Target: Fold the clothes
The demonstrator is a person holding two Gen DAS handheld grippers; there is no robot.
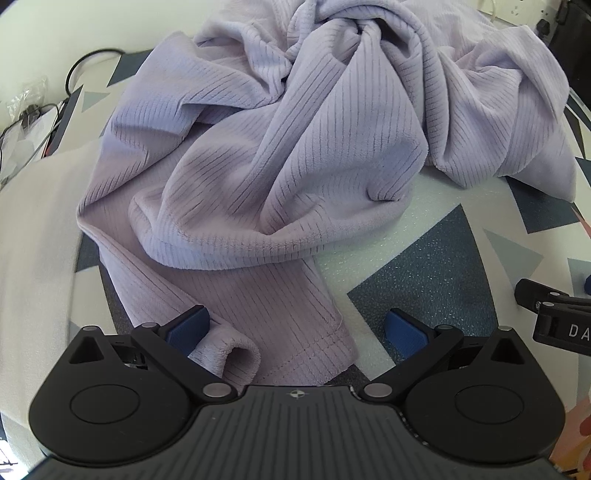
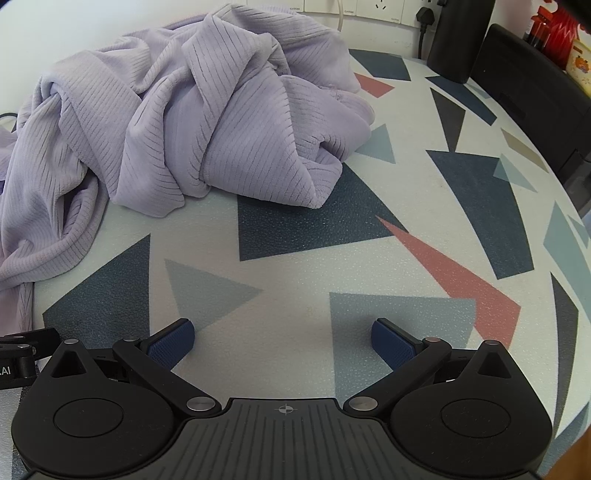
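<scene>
A lilac ribbed garment (image 1: 280,147) lies crumpled in a heap on the patterned table (image 1: 424,273). One hemmed end stretches toward me, and a rolled edge lies by my left fingertip. My left gripper (image 1: 295,328) is open, its jaws standing either side of that hem, just above it. The garment also shows in the right wrist view (image 2: 192,122), at the far left. My right gripper (image 2: 282,338) is open and empty over bare table, well short of the heap. The right gripper's side shows in the left wrist view (image 1: 554,317).
A pale cloth (image 1: 37,240) lies at the left of the table. Cables and a plastic bag (image 1: 29,107) sit beyond its left edge. Wall sockets (image 2: 369,11), black objects (image 2: 517,85) and a red item (image 2: 557,33) stand behind and right of the table.
</scene>
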